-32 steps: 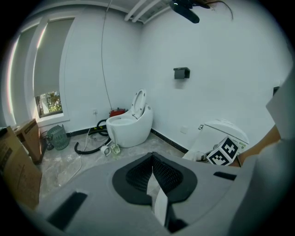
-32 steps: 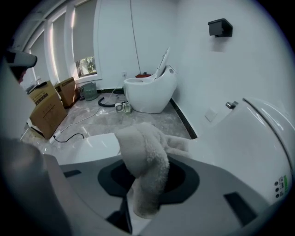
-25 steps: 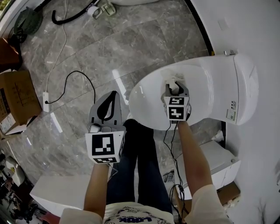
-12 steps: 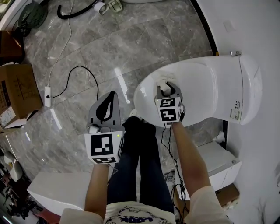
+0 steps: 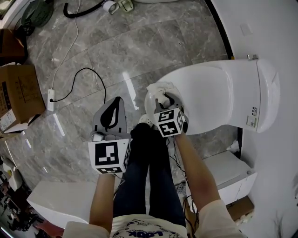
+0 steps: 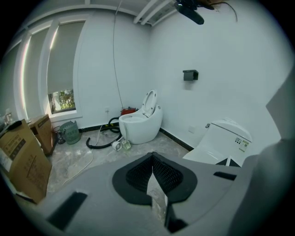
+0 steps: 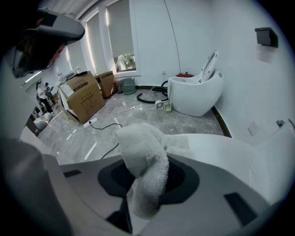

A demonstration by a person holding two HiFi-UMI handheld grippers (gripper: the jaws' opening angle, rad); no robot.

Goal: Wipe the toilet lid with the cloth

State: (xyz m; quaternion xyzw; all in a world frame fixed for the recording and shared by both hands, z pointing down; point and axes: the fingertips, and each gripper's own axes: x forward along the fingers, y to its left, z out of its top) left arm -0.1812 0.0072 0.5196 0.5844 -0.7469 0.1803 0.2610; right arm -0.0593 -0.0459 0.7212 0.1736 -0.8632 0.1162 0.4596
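The white toilet [image 5: 242, 93] stands at the right of the head view with its lid [image 5: 209, 95] down. My right gripper [image 5: 164, 99] is at the lid's front rim, shut on a white fluffy cloth [image 5: 159, 89] that rests on the rim. In the right gripper view the cloth [image 7: 144, 156] bulges out of the jaws over the lid [image 7: 221, 150]. My left gripper [image 5: 120, 102] hangs shut and empty above the floor, left of the toilet. Its jaws meet with nothing between them in the left gripper view [image 6: 152, 156].
A cardboard box [image 5: 16, 93] sits at the left, with a power strip [image 5: 51, 98] and black cable [image 5: 88, 74] on the marble floor. A black hose [image 5: 79, 10] lies at the top. A second toilet [image 6: 138, 120] stands farther off. The person's legs [image 5: 146, 167] are beside a white box [image 5: 228, 172].
My right gripper has dragged the cloth across the lid from its middle toward the front rim, nearer the person. The left gripper has stayed in place.
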